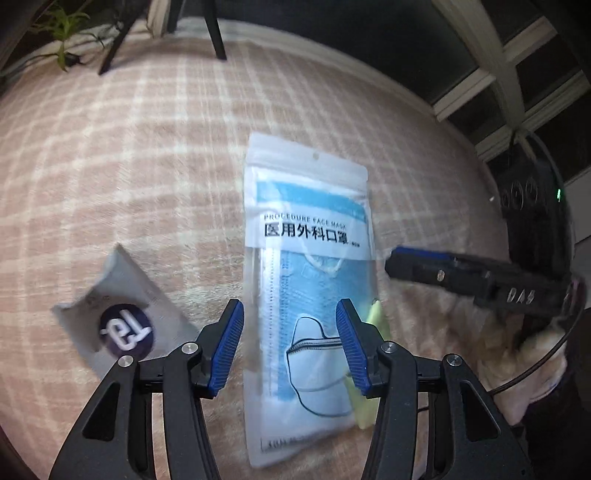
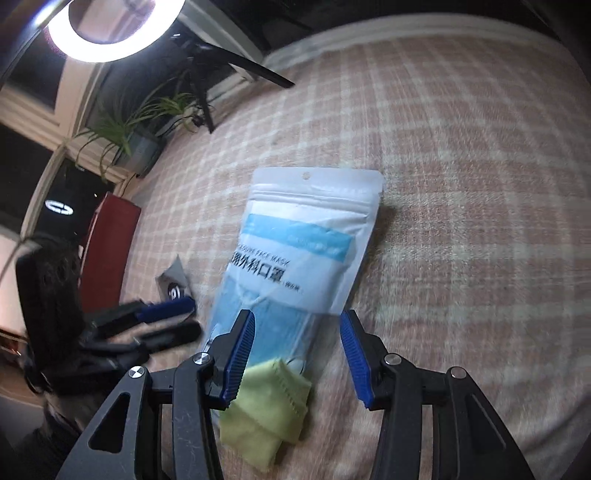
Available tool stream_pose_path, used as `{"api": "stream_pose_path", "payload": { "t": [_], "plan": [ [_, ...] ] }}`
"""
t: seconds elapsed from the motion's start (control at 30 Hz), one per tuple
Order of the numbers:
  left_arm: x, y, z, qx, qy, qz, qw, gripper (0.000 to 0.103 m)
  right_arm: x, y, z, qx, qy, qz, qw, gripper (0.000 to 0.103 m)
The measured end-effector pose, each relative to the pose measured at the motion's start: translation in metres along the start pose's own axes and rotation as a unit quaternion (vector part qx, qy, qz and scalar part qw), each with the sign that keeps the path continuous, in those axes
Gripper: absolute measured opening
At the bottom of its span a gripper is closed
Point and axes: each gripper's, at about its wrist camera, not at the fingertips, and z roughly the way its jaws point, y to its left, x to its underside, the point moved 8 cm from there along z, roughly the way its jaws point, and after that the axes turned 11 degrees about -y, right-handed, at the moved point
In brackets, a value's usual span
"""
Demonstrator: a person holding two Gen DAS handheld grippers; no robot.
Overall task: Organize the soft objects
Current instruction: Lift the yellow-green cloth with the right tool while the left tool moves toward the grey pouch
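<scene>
A clear pack of blue face masks lies flat on the pink checked blanket. It partly covers a folded yellow-green cloth, whose edge shows in the left wrist view. My left gripper is open, its jaws on either side of the pack's lower half, just above it. My right gripper is open over the pack's lower end and the cloth. The right gripper also shows in the left wrist view, beside the pack's right edge; the left one shows in the right wrist view.
A small grey sachet with a dark round label lies left of the pack. Tripod legs and a potted plant stand at the blanket's far edge. A ring light glows above. A red box stands at the left.
</scene>
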Motion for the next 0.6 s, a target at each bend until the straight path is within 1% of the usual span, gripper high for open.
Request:
{"api": "stream_pose_path", "payload": {
  "t": [0.07,0.1,0.17,0.2,0.23,0.37,0.47,0.6],
  "plan": [
    [-0.003,0.006,-0.020,-0.001,-0.017,0.002,0.9999,0.049,0.005,0.011,-0.001,-0.003,-0.003,-0.017,1.000,0.041],
    [-0.003,0.009,-0.028,-0.003,-0.023,0.003,0.9997,0.049,0.009,0.017,0.001,-0.005,0.002,-0.025,1.000,0.038],
    [-0.001,0.017,-0.047,-0.005,-0.037,0.000,0.9993,0.049,0.015,0.026,0.008,-0.006,0.011,-0.036,0.999,0.031],
    [-0.001,0.020,-0.054,-0.007,-0.041,-0.003,0.9992,0.049,0.019,0.030,0.011,-0.006,0.015,-0.042,0.999,0.030],
    [0.001,0.027,-0.064,-0.009,-0.047,-0.008,0.9988,0.049,0.022,0.033,0.015,-0.004,0.019,-0.045,0.999,0.029],
    [0.006,0.044,-0.080,-0.018,-0.059,-0.028,0.9977,0.049,0.036,0.039,0.022,0.000,0.032,-0.049,0.998,0.027],
    [0.010,0.053,-0.083,-0.023,-0.064,-0.043,0.9968,0.049,0.050,0.043,0.017,0.003,0.039,-0.059,0.998,0.026],
    [0.017,0.065,-0.092,-0.028,-0.068,-0.050,0.9961,0.049,0.069,0.044,0.006,0.022,0.043,-0.074,0.996,0.026]
  ]
}}
